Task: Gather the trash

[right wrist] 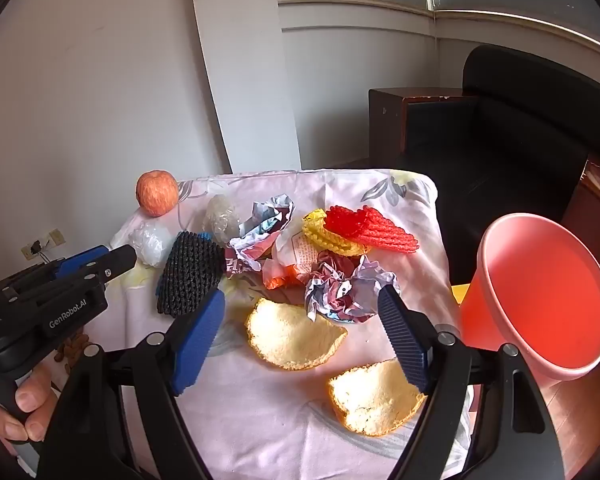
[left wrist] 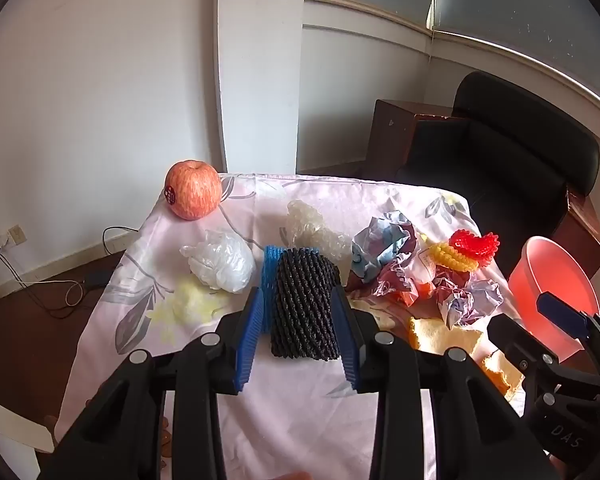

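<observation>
Currently, left gripper (left wrist: 300, 320): fingers (left wrist: 247, 344) clamped on black net (left wrist: 304, 304), one pad each side, net upright between them with a blue net (left wrist: 270, 276) stuck to its left side
right gripper (right wrist: 302, 336): fingers (right wrist: 198, 340) spread wide, nothing between the pads, hanging over the peels
trash location: all on pink floral cloth over the surface (right wrist: 260, 420)
peels: two orange peels (right wrist: 294, 338) near edge, white side up, just apart
paper: crumpled paper (right wrist: 346, 294) just behind the peels, more wrappers (right wrist: 266, 224) further back
nets: red net (right wrist: 370, 226) overlapping yellow net (right wrist: 324, 236), far right of cloth
plastic: white bag (left wrist: 220, 264) left of the black net, clear wrap (left wrist: 312, 226) behind it
apple (left wrist: 193, 195): far left corner of cloth, upright, sticker on side
bin (right wrist: 540, 300): red, off the right edge of the surface, mouth tilted toward camera, inside looks bare
hand (right wrist: 24, 408): seen on left gripper handle in right view
background: black chair (left wrist: 500, 152), white wall
</observation>
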`<act>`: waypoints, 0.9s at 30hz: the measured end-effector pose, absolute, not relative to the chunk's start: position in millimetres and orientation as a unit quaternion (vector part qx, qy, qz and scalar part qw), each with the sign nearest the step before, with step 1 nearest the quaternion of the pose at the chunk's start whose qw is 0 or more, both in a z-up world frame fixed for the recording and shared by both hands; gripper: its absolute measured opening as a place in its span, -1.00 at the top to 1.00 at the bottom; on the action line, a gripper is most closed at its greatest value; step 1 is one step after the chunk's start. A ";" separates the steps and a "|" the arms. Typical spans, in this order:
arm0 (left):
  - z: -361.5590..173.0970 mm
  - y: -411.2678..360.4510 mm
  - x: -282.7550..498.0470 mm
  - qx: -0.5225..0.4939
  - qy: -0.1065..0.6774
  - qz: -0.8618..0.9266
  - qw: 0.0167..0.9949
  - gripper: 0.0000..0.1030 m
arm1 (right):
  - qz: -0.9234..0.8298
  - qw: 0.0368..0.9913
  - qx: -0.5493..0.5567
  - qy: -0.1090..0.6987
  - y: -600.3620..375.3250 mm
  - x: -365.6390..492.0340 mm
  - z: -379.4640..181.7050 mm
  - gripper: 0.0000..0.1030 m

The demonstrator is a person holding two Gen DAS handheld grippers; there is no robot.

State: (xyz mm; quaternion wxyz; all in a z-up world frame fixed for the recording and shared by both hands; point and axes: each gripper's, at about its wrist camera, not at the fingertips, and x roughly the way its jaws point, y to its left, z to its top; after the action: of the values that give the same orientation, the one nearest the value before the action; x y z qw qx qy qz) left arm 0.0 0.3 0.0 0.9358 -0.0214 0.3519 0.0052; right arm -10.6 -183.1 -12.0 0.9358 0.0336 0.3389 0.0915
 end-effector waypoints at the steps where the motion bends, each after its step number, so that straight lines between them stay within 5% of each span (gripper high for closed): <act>1: -0.1 0.3 0.1 -0.021 0.353 0.005 0.935 0.33 | 0.092 0.936 0.034 0.338 -183.0 -10.7 -11.9 -0.54; 27: 1.8 -6.6 -3.5 -0.011 0.350 0.002 0.937 0.33 | 0.082 0.939 0.037 0.331 -185.6 -12.9 -10.3 -0.54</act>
State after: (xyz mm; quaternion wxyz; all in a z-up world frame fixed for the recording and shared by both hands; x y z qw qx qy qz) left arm -3.5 -6.6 1.8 0.9365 -0.0105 0.3505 0.0022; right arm -12.9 -185.6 -10.3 0.9393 0.0369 0.3312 0.0817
